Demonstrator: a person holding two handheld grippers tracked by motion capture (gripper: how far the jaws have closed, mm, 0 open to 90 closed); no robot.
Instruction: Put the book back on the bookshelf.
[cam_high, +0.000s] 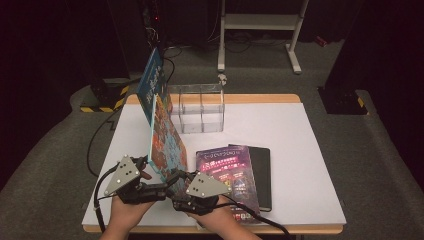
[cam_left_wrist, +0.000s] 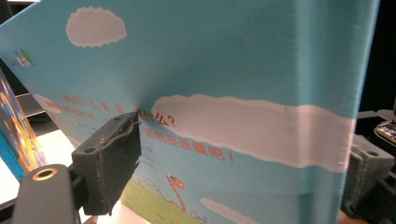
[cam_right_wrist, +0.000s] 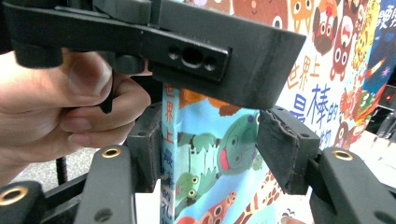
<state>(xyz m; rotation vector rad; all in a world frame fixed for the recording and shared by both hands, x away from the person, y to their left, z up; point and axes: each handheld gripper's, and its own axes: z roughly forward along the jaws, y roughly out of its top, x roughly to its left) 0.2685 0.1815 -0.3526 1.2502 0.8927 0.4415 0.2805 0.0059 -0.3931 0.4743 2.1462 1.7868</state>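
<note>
A large picture book (cam_high: 161, 120) stands tilted on its lower edge over the white table (cam_high: 300, 150), leaning away to the back left. My left gripper (cam_high: 159, 184) is shut on its near corner. In the left gripper view one pad (cam_left_wrist: 116, 154) presses on the sky-blue back cover (cam_left_wrist: 243, 60), and the book hides most of the other jaw. My right gripper (cam_high: 176, 186) is open around the spine (cam_right_wrist: 169, 140). Its left pad (cam_right_wrist: 147, 144) is close beside the spine and its right pad (cam_right_wrist: 285, 149) stands off the colourful front cover (cam_right_wrist: 322, 70). A hand (cam_right_wrist: 60, 102) holds the left gripper just above.
A clear plastic divider box (cam_high: 200, 107) stands at the back of the table, right of the book. A purple book (cam_high: 227, 175) and a black notebook (cam_high: 261, 175) lie flat near the right hand. A white metal stand (cam_high: 260, 22) is on the floor beyond.
</note>
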